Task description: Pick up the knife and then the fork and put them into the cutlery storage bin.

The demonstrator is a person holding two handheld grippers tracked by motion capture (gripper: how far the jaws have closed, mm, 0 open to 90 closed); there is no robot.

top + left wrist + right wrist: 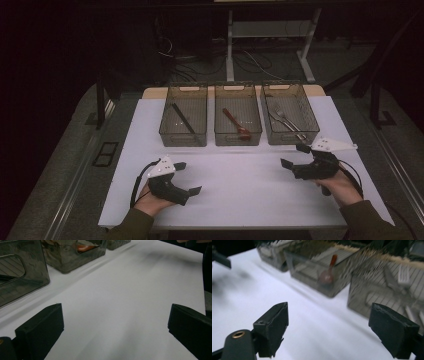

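Note:
On the white table (240, 185) stand three clear grey bins in a row. The left bin (182, 138) holds a black utensil (183, 119). A red-brown spoon (235, 122) lies in the middle bin (237, 139), and metal forks (285, 119) lie in the right bin (290, 137). My left gripper (188, 177) rests low at the front left, open, with nothing between its jaws and bare table (115, 325) ahead. My right gripper (294, 156) hovers in front of the right bin, open and empty. Ahead of my right gripper (328, 325) are the spoon (327, 275) and the forks (403, 275).
The floor beyond the table's far edge is dark, with cables and a white desk frame (230, 50). A grey carpeted ledge (75, 165) runs along the left of the table. Bare white surface lies between the two grippers.

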